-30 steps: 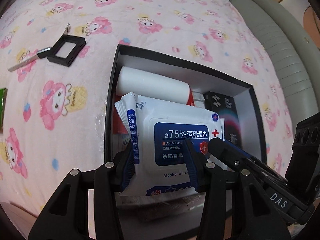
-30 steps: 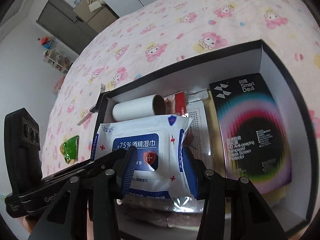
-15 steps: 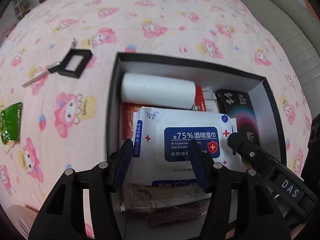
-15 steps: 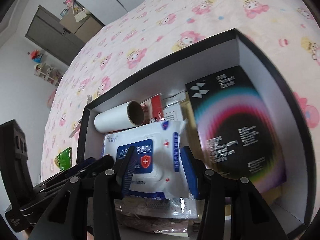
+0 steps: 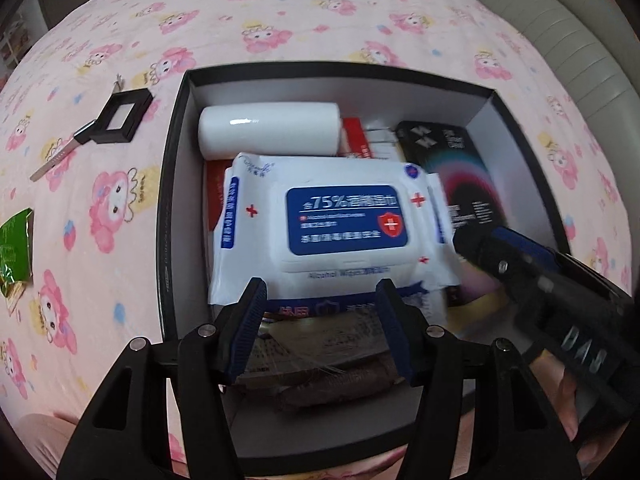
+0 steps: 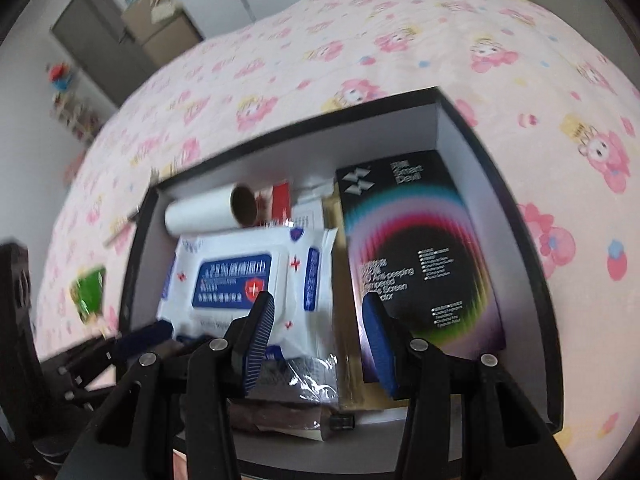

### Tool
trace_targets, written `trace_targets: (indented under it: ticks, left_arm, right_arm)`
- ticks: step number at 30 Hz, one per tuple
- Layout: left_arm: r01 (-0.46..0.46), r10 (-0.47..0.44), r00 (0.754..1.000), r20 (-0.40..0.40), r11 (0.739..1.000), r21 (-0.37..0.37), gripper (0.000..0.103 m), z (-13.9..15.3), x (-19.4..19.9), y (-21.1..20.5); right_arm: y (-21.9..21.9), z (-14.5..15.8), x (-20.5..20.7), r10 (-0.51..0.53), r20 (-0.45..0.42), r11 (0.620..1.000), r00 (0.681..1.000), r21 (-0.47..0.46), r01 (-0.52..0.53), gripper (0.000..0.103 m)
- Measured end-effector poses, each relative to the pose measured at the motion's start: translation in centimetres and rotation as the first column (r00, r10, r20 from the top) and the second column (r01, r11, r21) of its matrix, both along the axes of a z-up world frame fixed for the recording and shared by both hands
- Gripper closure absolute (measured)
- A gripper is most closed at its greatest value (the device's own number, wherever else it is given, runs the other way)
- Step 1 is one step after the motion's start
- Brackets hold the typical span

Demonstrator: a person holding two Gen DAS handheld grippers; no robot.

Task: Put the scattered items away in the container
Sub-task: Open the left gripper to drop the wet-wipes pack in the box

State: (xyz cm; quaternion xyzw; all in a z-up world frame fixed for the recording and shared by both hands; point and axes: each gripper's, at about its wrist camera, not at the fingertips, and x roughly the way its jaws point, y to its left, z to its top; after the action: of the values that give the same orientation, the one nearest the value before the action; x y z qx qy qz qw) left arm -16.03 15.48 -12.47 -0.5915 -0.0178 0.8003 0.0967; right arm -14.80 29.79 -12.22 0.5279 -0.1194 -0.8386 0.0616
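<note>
We see a black box with a white inside sitting on a pink cartoon-print bedspread. Outside the box, off its left wall, lie a small black frame with a metal blade-like tool touching it, and a green packet nearer us. Inside the box, a wipes pack lies on top of other items, with a white roll against the far wall and a dark screen-protector box along the right wall. Our left gripper hangs over the pack's near edge, jaws wide apart and holding nothing. Our right gripper is likewise spread open and empty, just right of the pack.
</note>
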Motion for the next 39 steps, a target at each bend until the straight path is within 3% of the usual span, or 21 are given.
trace_targets:
  ticks: [3, 7, 13, 18, 25, 29, 32, 39]
  left_arm:
    - [0.009, -0.01, 1.0, -0.015, 0.999, -0.043, 0.048, -0.2, -0.2, 0.4]
    - [0.007, -0.009, 0.999, -0.031, 0.998, -0.061, 0.047, -0.3, -0.7, 0.8]
    - [-0.02, 0.017, 0.999, -0.044, 0.998, -0.065, 0.047, -0.5, -2.3, 0.7]
    - [-0.038, 0.036, 0.999, -0.04, 0.998, -0.055, 0.047, -0.5, -3.4, 0.2]
    - [0.004, -0.004, 1.0, 0.002, 1.0, 0.028, 0.048, -0.1, -0.9, -0.1]
    - [0.056, -0.056, 0.998, 0.0, 0.998, -0.005, 0.048, -0.2, -0.1, 0.7]
    - [0.069, -0.069, 0.998, 0.013, 0.998, -0.011, 0.062, -0.4, -0.4, 1.2]
    - [0.059, -0.058, 0.998, 0.033, 0.998, -0.002, 0.062, -1.4, -1.7, 1.3]
  right_arm:
    - [-1.1, -0.8, -0.3, 0.035, 0.018, 0.999, 0.999, 0.029, -0.035, 0.06]
    - [-0.5, -1.6, -0.6, 0.026, 0.046, 1.0, 0.999, -0.018, -0.025, 0.06]
    - [0.6, -0.8, -0.5, -0.039, -0.006, 0.999, 0.999, -0.027, 0.039, 0.06]
    - [1.3, -0.2, -0.2, -0.079, -0.033, 0.997, 0.996, 0.023, 0.079, 0.06]
    - [0.9, -0.4, -0.3, -0.034, -0.004, 0.998, 0.999, 0.054, 0.034, 0.06]
    - [0.4, 0.5, 0.4, 0.045, -0.029, 0.994, 0.999, 0.099, -0.042, 0.06]
    - [0.7, -0.5, 0.2, 0.069, 0.016, 0.994, 0.997, 0.079, -0.07, 0.06]
    - [-0.4, -2.2, -0.5, 0.11, 0.076, 0.993, 0.991, 0.041, -0.113, 0.06]
